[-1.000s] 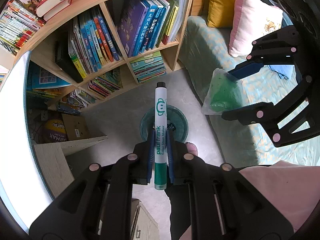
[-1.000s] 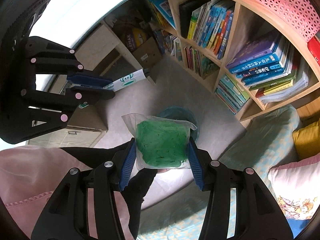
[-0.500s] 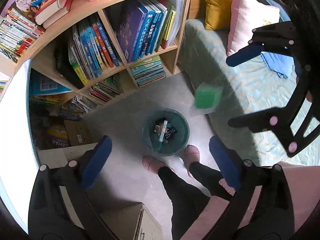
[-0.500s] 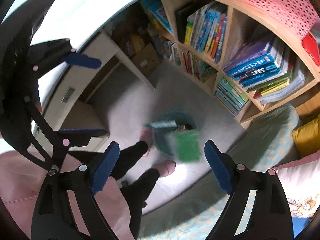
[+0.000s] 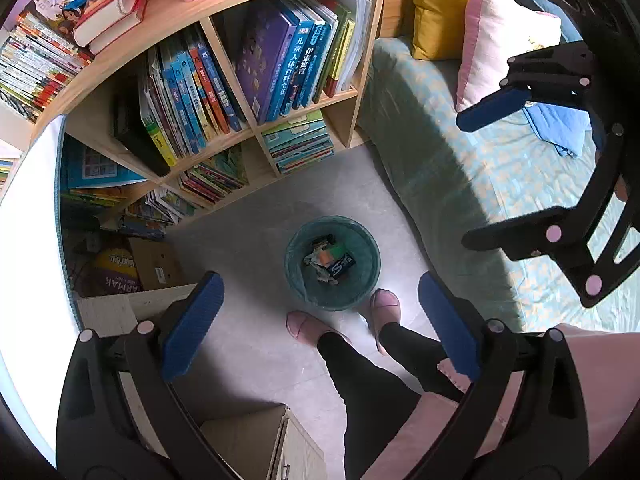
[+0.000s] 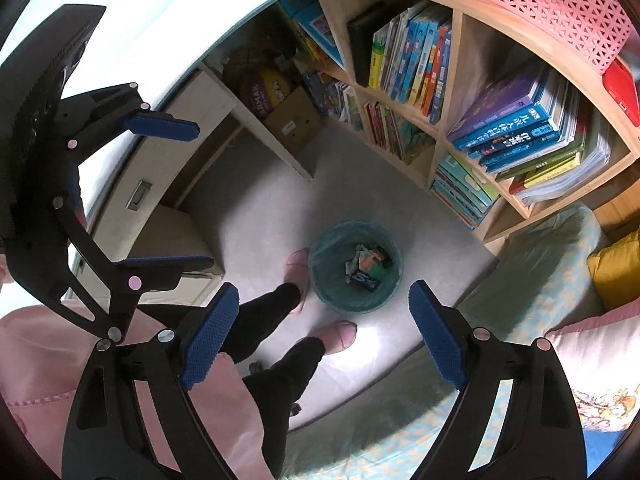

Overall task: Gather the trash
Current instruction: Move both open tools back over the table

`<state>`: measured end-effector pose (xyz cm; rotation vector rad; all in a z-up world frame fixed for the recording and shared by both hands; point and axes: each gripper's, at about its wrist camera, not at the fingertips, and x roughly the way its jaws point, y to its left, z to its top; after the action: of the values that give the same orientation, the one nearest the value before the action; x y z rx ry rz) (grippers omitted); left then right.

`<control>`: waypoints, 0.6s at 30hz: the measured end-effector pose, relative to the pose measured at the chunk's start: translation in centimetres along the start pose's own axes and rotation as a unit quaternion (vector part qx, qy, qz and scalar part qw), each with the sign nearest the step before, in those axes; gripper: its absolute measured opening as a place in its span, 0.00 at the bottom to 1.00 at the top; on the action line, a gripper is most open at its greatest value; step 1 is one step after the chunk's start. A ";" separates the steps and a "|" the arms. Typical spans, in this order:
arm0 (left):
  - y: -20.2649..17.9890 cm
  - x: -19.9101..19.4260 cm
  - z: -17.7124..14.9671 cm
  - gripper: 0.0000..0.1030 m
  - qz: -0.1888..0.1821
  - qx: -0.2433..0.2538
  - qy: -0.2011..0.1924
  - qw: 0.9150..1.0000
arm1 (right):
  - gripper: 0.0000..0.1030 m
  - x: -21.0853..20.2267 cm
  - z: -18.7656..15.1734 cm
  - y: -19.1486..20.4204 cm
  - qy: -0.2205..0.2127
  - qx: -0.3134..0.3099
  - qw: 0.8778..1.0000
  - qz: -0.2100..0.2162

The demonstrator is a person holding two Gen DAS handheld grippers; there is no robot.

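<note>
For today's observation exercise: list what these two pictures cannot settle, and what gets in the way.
- Items in the round teal waste bin: too small to identify in either view.
- The person's upper body: cut off by the frame edge.
- Pink lattice plastic basket: contents hidden by its wall and the edge.

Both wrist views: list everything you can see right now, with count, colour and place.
Bin: one, teal, on the floor by the feet.
Trash: several mixed-colour pieces, inside the bin.
Bookshelf: one, wood, full of books, behind the bin.
Basket: one, pink, on top of the bookshelf.
Bed: one, green patterned cover, beside the bin.
Pillows: two, yellow and pink, on the bed.
Cardboard box: one, brown, under the desk.
Desk: one, pale wood, opposite the bed.
Slippers: two, pink, on the floor.
Left gripper: open, empty.
Right gripper: open, empty.
</note>
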<state>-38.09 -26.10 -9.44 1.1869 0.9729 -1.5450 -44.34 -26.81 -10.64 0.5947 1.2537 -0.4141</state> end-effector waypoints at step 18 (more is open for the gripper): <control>0.6 -1.1 -0.9 0.93 0.015 -0.027 -0.010 0.999 | 0.84 -0.2 0.1 0.0 -0.003 -0.002 1.000 -0.006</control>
<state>-37.19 -25.18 -8.56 1.1404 0.9743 -1.4954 -44.36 -26.85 -10.41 0.5820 1.2521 -0.4237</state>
